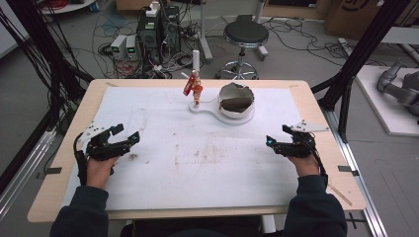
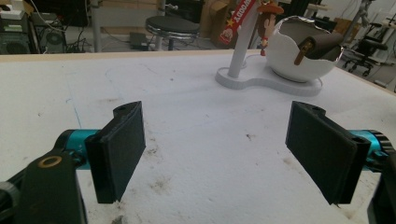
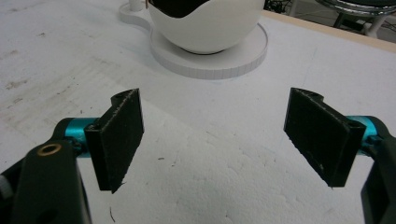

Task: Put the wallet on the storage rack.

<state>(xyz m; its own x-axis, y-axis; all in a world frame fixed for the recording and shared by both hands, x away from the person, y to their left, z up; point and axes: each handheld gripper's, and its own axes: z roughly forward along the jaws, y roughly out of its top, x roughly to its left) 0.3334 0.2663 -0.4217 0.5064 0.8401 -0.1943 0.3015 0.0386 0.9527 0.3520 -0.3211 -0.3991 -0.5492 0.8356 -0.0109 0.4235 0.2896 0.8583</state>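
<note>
Both the left gripper (image 1: 129,135) and right gripper (image 1: 271,142) rest spread and empty near the bench's (image 1: 69,148) sides, well apart from the white egg-shaped bowl (image 1: 236,101) at the far middle, so I'd reach straight across the open foam, minding the keychain stand (image 1: 196,74) beside it.

A white mat (image 1: 163,197) covers the wooden table (image 1: 64,170), stand (image 1: 210,109) atop.

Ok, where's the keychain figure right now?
In the high view the figure hangs on the white post at the table's far middle, just left of the eggshell bowl; both tongs are well short of it.
</note>
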